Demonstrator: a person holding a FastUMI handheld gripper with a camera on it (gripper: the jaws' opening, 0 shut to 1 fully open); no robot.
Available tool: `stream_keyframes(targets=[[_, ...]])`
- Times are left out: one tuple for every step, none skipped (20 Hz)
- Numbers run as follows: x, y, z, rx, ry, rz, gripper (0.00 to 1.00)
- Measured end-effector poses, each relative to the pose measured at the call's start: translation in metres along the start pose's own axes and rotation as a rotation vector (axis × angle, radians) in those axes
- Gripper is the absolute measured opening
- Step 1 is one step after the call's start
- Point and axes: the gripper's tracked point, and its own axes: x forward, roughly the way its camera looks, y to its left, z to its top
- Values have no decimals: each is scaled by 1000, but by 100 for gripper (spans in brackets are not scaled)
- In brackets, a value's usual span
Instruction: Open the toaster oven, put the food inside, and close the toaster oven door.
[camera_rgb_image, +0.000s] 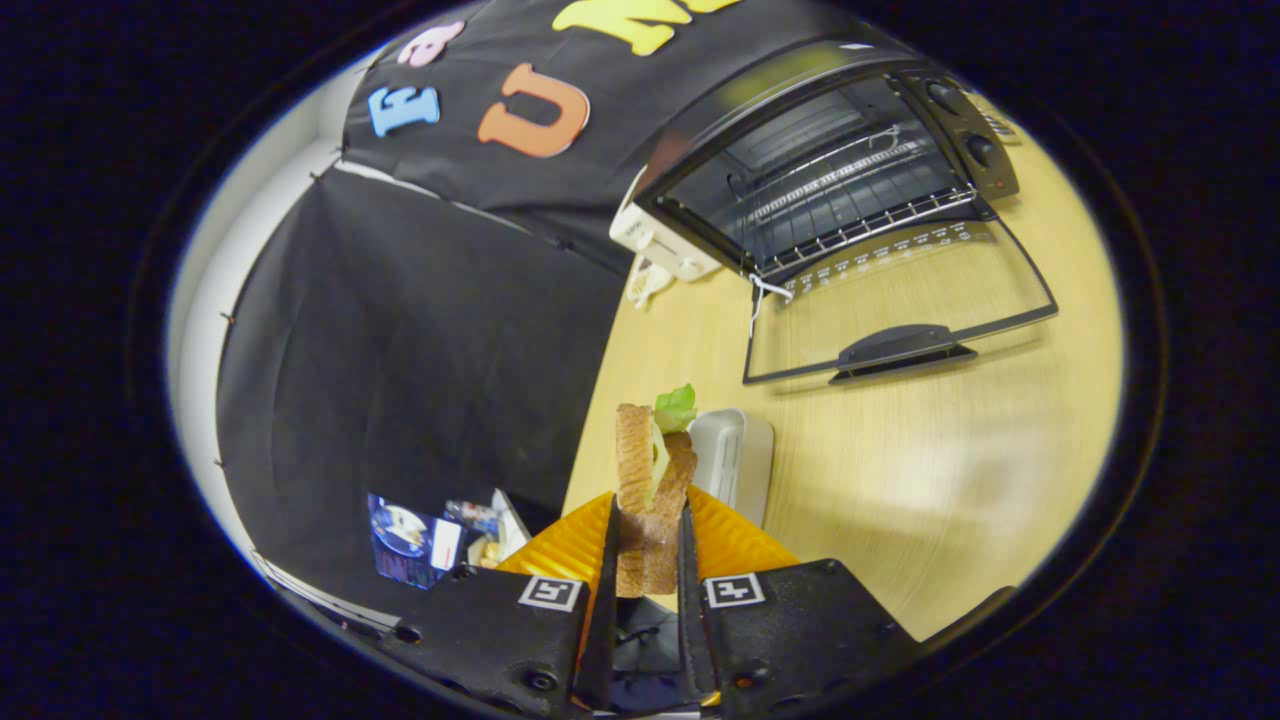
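We cannot see the sandwich's (650, 490) lower end, hidden between the gripper's (647, 545) closed fingers, the white tray (735, 455) partly behind the sandwich, the toaster oven's (830, 170) knob markings too small to tell.

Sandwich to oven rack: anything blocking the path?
Nothing visible. The gripper is shut on the sandwich; the toaster oven door lies open, the rack bare. The white tray sits beside the sandwich.

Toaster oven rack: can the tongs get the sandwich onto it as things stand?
Probably yes. The door lies folded down flat, the rack looks bare, and the tongs, shut on the sandwich, have only bare table ahead.
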Motion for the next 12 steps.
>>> stream_keyframes(targets=[[-6,-7,12,18,-56,-3,31],[-9,-18,26,23,-117,-20,31],[-13,-29,36,20,-168,-39,31],[-13,-39,43,17,-197,-48,31],[-12,-46,50,27,-238,-38,31],[-11,-50,61,42,-286,-16,31],[-13,-56,71,58,-337,7,31],[-14,-61,85,75,-398,26,31],[-16,-66,98,93,-464,41,31],[-17,-70,111,108,-531,56,31],[-18,-75,124,127,-588,71,31],[-16,-79,133,156,-617,81,31]])
